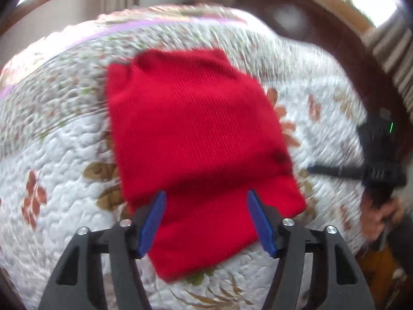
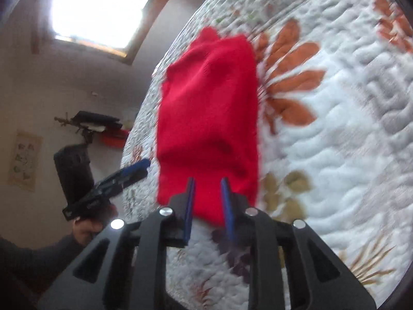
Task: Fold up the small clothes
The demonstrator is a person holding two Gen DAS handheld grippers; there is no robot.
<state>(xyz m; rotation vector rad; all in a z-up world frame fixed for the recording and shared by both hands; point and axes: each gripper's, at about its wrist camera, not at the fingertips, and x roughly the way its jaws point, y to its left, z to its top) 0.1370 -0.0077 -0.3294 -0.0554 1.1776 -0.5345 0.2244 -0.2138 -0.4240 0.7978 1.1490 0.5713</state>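
A red knit garment (image 1: 196,134) lies folded into a rough rectangle on the quilted bedspread (image 1: 64,155), with an upper layer overlapping a lower one near me. My left gripper (image 1: 206,193) is open, its blue fingers spread wide over the garment's near end with nothing between them. In the right wrist view the same red garment (image 2: 209,118) stretches away from my right gripper (image 2: 207,180), which is narrowly open above the garment's near edge and holds nothing. The right gripper (image 1: 311,169) also shows side-on to the garment's right. Both views are motion-blurred.
The white quilt (image 2: 335,142) has orange and olive leaf prints and extends all around the garment. A hand (image 2: 87,227) holds the left gripper (image 2: 144,165) just off the bed's left edge. A window, a wall and a dark wooden headboard (image 1: 296,25) lie beyond the bed.
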